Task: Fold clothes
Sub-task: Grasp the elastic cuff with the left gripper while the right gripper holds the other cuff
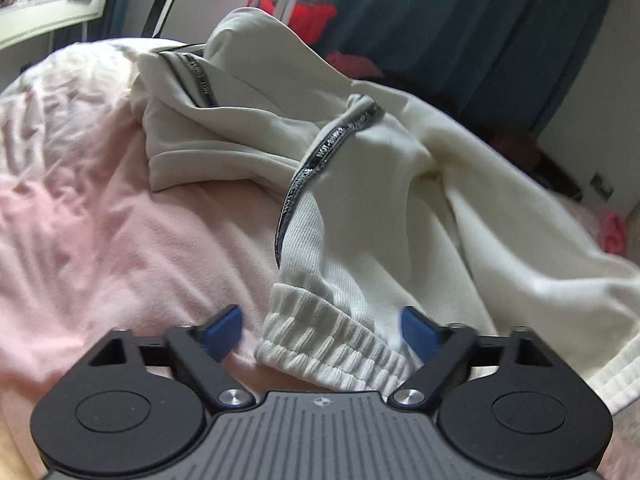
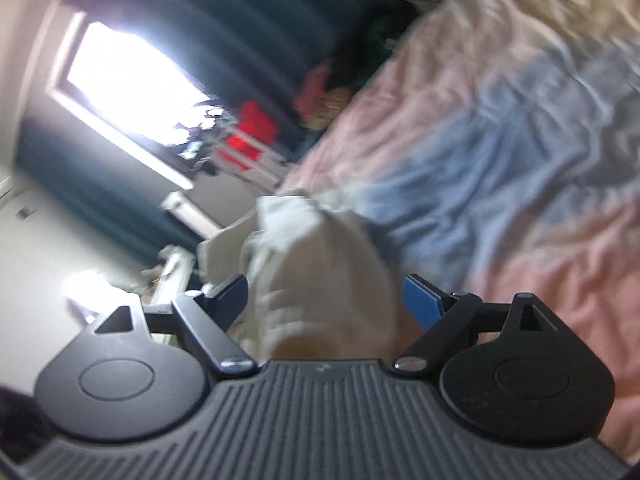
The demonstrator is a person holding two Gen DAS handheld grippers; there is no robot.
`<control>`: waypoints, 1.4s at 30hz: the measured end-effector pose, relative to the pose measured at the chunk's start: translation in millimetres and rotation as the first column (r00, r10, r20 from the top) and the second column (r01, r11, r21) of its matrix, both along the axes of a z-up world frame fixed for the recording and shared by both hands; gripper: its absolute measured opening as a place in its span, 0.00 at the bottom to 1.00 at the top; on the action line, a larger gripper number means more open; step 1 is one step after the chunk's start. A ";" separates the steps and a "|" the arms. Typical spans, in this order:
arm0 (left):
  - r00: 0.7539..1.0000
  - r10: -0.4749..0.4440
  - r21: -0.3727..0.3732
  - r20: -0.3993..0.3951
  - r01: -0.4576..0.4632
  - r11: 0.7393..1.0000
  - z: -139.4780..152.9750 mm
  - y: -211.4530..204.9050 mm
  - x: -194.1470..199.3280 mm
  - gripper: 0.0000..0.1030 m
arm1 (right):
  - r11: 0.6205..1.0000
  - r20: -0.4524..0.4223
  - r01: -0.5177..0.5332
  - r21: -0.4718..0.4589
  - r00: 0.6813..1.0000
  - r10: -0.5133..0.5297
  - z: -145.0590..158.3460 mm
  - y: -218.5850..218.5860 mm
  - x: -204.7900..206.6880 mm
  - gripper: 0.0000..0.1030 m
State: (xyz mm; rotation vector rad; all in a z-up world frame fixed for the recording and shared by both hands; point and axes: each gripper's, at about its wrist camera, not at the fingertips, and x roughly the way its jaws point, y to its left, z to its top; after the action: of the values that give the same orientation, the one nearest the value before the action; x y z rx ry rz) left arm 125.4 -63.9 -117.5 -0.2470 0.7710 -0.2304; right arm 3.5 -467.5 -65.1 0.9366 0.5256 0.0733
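Folding barely begun. Left gripper (image 1: 320,330) jaws apart, ribbed cuff between, pads not pressing. Crumpled cream sweatshirt with black printed tape (image 1: 360,184) heaped on pink bedsheet (image 1: 100,220), far-right. Right gripper (image 2: 324,304) apart, straddling cloth.

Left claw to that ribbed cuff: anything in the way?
Nothing visible. The left claw stands open with the ribbed cuff of the white garment already lying between its fingers, on the pink bedding. No other object sits between pads and fabric.
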 end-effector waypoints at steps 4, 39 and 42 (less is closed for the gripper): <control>0.999 0.034 0.047 -0.029 -0.033 0.998 3.2 -0.6 1.4 0.38 | 0.999 -0.012 -0.009 0.032 1.000 0.010 -9.8 -3.0 7.8 0.85; 0.983 0.133 -0.027 0.129 -0.130 0.991 47.0 151.4 -29.9 0.31 | 0.854 -0.127 -0.414 -0.315 0.910 0.394 -21.0 164.1 52.2 0.54; 0.983 0.118 -0.027 0.143 -0.115 0.993 47.8 148.1 -31.6 0.41 | 0.851 -0.125 -0.410 -0.329 0.912 0.391 -15.9 162.3 50.0 0.31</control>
State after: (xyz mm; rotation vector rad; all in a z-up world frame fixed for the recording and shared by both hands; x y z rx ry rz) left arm 93.8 84.2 -69.7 -0.2891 0.6090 -0.1433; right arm 53.5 -305.3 -81.0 0.4690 0.7530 0.3244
